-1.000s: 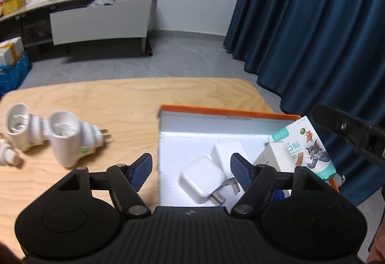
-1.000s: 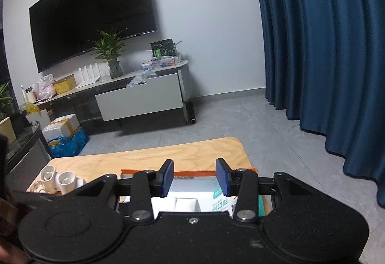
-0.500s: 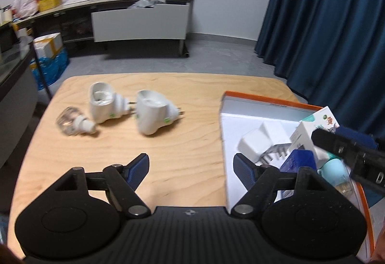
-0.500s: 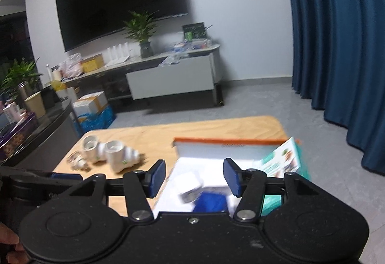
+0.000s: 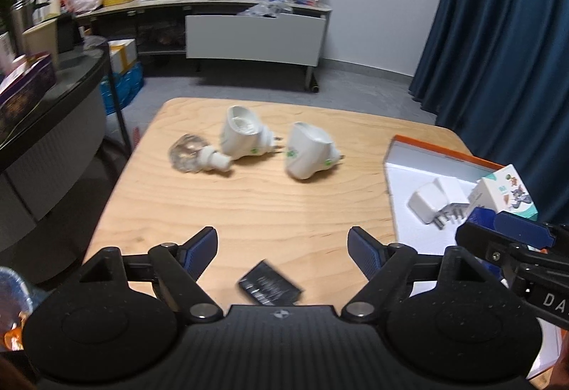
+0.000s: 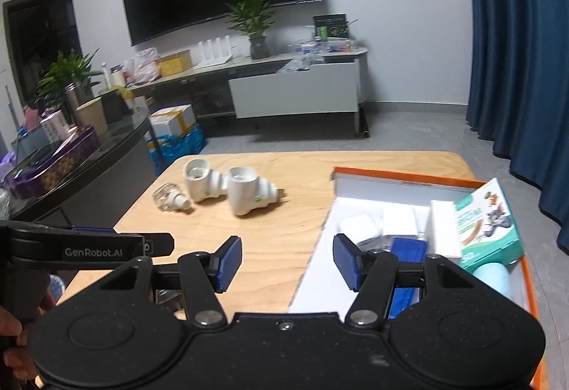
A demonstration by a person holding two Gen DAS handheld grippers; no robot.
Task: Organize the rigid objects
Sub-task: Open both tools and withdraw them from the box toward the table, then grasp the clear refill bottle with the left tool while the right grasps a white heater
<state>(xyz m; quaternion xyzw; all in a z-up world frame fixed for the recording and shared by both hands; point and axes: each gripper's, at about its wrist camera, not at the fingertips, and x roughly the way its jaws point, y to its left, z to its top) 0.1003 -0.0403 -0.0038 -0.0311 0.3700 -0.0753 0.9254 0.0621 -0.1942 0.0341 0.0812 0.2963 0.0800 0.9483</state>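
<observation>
Two white plugs and a clear knob left of the box. Light, hard, slick shells, probably; best pinched across ribbed bodies. Left gripper and right gripper both spread, empty.

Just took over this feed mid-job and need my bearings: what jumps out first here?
Two white plug-in units and a clear faceted bulb lie loose mid-table. At the table's right edge, an orange-rimmed box holds white chargers and a cartoon carton. Left gripper and right gripper hover open; a black packet lies below the left one.
</observation>
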